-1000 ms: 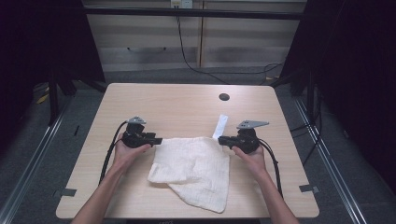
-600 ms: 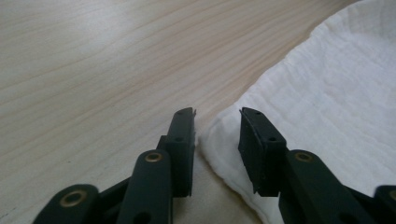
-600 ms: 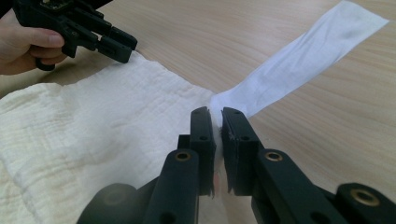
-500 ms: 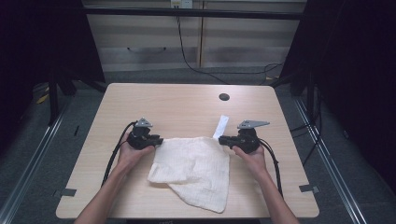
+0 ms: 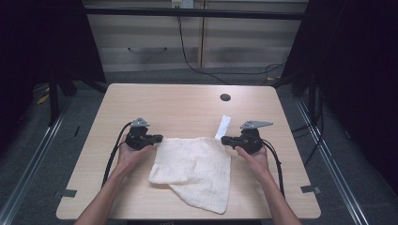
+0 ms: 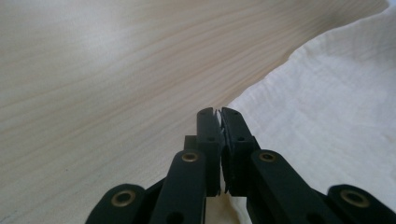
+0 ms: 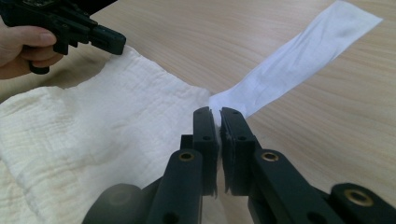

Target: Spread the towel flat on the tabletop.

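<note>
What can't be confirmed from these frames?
- Left gripper view: how much cloth sits between the near-shut jaws; the left gripper hides it.
- Right gripper view: whether the right gripper pinches the cloth or its white tag; the jaws cover it.
- High view: the dark round spot on the table; too small.

Left gripper (image 5: 158,138): black body, with a small grey three-cornered plate on its top.
Right gripper (image 5: 224,139): black body, with a longer grey three-cornered plate on its top.
Jaws: two flat black bars on each gripper, matte, with square tips.
Links behind the jaws: black arms with round brass-coloured rivets, one on each arm, and larger ringed holes lower at the base.
Small screws: dark, sunk in the sides of the jaw bars.
Cables: black, one from each gripper, a thin loop along each forearm.
Forearms: bare, no sleeves, no gloves on the hands.
</note>
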